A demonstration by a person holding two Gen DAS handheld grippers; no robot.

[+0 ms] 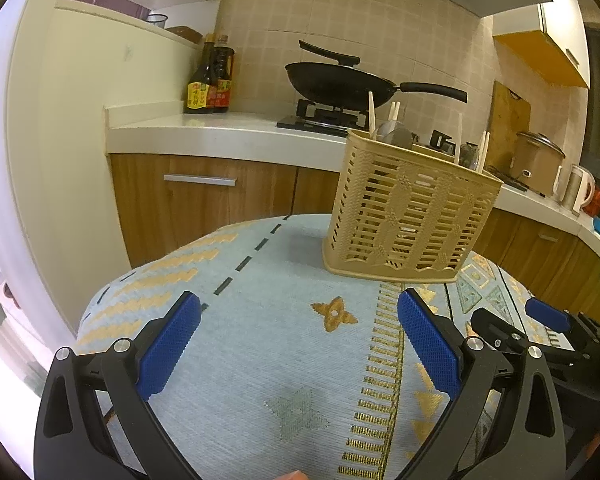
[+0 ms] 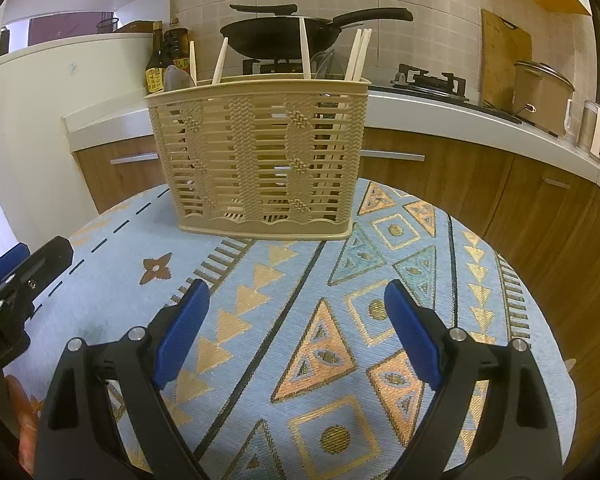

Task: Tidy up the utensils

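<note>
A beige slatted utensil basket (image 1: 410, 210) stands upright on the round table's patterned blue cloth (image 1: 284, 344); it also shows in the right wrist view (image 2: 260, 160). Several pale chopsticks (image 2: 358, 54) and spoons (image 2: 174, 78) stick up out of it. My left gripper (image 1: 298, 312) is open and empty, low over the cloth, short of the basket. My right gripper (image 2: 296, 300) is open and empty, facing the basket from the front. Each gripper shows at the edge of the other's view, the right one (image 1: 540, 316) and the left one (image 2: 24, 264).
Behind the table runs a white kitchen counter (image 1: 204, 130) with wooden cabinets, a black wok (image 1: 340, 80) on a gas stove, sauce bottles (image 1: 210, 80), a rice cooker (image 2: 542, 92), a kettle (image 2: 594, 128) and a cutting board (image 2: 504, 56). The table edge curves close on both sides.
</note>
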